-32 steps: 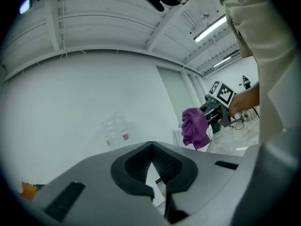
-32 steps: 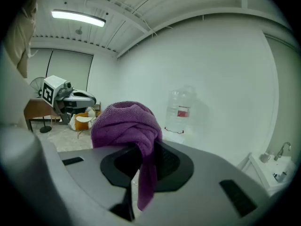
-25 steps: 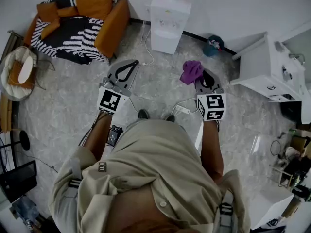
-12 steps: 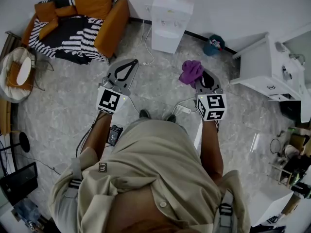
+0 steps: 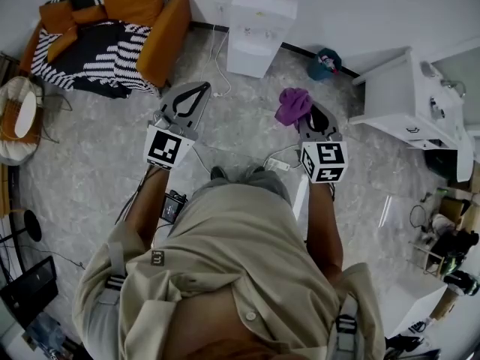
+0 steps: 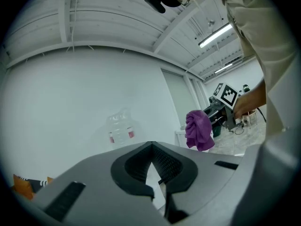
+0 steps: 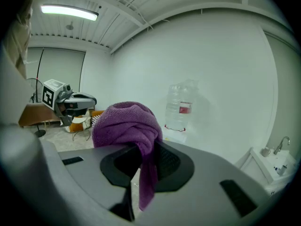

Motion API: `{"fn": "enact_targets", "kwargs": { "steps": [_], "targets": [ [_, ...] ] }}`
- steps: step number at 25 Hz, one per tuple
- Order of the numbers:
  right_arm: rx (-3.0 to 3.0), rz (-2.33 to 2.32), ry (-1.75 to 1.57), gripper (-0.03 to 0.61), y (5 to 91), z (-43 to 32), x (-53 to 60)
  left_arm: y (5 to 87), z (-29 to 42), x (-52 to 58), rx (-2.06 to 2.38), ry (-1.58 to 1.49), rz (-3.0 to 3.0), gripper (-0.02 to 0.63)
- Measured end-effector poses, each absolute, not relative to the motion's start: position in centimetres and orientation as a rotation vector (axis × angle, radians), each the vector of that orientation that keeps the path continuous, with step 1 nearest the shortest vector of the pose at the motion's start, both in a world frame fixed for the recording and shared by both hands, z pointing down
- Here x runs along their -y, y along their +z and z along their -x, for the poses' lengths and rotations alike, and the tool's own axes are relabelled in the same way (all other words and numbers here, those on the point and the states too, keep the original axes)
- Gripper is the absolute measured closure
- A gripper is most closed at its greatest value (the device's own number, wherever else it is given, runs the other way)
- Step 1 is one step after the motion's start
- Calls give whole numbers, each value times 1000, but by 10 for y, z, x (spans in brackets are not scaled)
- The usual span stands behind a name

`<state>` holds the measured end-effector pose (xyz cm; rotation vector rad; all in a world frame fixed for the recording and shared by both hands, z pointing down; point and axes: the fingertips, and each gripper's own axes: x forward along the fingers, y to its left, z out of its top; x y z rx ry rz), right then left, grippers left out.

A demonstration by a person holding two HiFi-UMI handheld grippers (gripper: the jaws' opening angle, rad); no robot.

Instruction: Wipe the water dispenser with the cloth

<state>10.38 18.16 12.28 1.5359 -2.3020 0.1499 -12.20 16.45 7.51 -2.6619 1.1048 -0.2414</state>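
Observation:
The white water dispenser (image 5: 259, 28) stands against the far wall, its clear bottle (image 7: 178, 108) on top; the bottle (image 6: 121, 128) also shows in the left gripper view. A bunched purple cloth (image 5: 292, 105) is pinched in my right gripper (image 5: 306, 112), which is held out over the floor well short of the dispenser. In the right gripper view the cloth (image 7: 129, 126) bulges above the jaws of the right gripper (image 7: 143, 149) and a tail hangs below. My left gripper (image 5: 193, 94) is shut on nothing, level with the right one. From it I see the cloth (image 6: 198, 130) off to the right.
An orange sofa (image 5: 161, 32) with a striped blanket sits at far left. A white sink cabinet (image 5: 405, 100) stands at right, a teal bag (image 5: 324, 64) by the wall. Cables and a power strip (image 5: 277, 163) lie on the marble floor near my feet.
Both grippers have edged slightly forward toward the dispenser as the person moves on. The cloth stays in the right gripper; the left stays shut.

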Motion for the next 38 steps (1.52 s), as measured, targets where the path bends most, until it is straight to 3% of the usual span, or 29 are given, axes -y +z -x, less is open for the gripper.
{"fn": "enact_targets", "kwargs": {
  "steps": [38],
  "targets": [
    [2472,-1370,278,508,186,-198,69,97,1,26,-1320,-509,2642,598]
  ]
}}
